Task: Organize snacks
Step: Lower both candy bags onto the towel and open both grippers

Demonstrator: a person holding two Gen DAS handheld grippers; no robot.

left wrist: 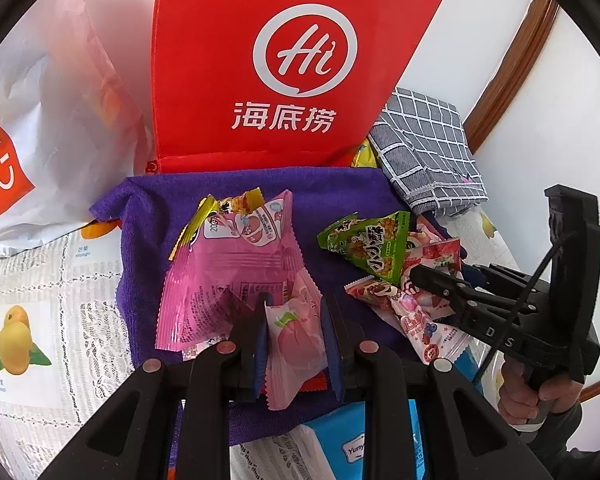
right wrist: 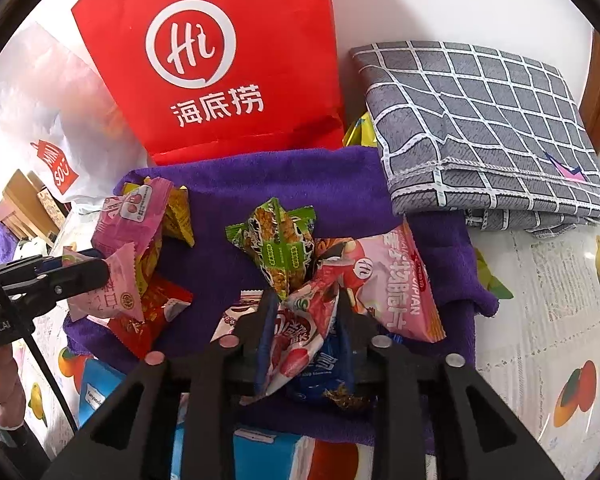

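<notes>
Snacks are lying in two loose heaps on a purple towel (right wrist: 340, 184) that is spread over a fruit-printed tablecloth (right wrist: 548, 296), apparently to keep the sorting in one place, with a red paper bag (right wrist: 220, 60) standing upright just behind it, a white plastic bag (left wrist: 40, 140) slumping to its left and a folded grey checked cloth (right wrist: 480, 120) lying to its right; the red bag looks like a likely destination, though that is only a guess. The left gripper (left wrist: 294, 320) is clenching a small pale pink peach packet (left wrist: 296, 344), its blue-padded fingers pressing on both sides so the packet is standing up between them, just in front of a larger pink wrapper (left wrist: 236, 276) resting on the towel. The right gripper (right wrist: 306, 312) is straddling a red strawberry-printed packet (right wrist: 300, 336); the packet is sitting between the fingers, but whether the pads are actually pressing on it cannot be told from either view. That packet is lying in the right-hand heap, touching a green triangular pack (right wrist: 280, 248) and beside a pink crisp bag (right wrist: 396, 284). Both tools are pointing steeply down at the towel, which suits picking flat, crinkly wrappers by their edges. Thin foil like this is liable to slip or drag a neighbour along
</notes>
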